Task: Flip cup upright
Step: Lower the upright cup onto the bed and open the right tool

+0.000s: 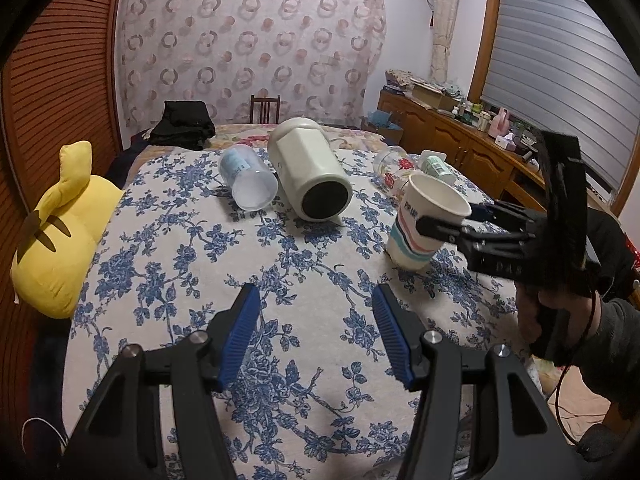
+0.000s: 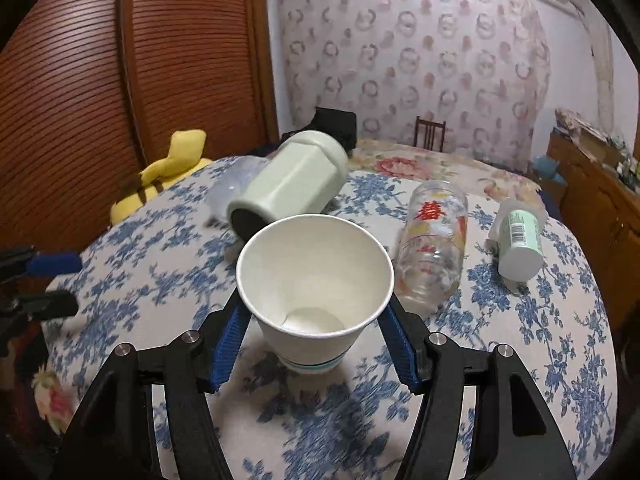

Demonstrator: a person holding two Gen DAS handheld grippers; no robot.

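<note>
A white paper cup [image 2: 316,280] with coloured stripes is nearly upright, mouth up, tilted slightly, its base at the bedspread. My right gripper [image 2: 314,320] is shut on it, blue pads on both sides; it also shows in the left wrist view [image 1: 444,224] gripping the paper cup [image 1: 424,224]. My left gripper [image 1: 316,336] is open and empty above the floral bedspread [image 1: 200,264], near its front. A pale green ceramic cup [image 1: 308,172], a frosted plastic cup [image 1: 248,180], a printed glass [image 2: 434,240] and a small green-labelled cup [image 2: 518,240] lie on their sides.
A yellow plush toy [image 1: 60,232] lies at the bed's left edge beside a wooden slatted wardrobe [image 1: 60,92]. Black clothing [image 1: 184,124] and a chair [image 1: 265,109] are at the far end. A cluttered wooden dresser [image 1: 452,136] runs along the right.
</note>
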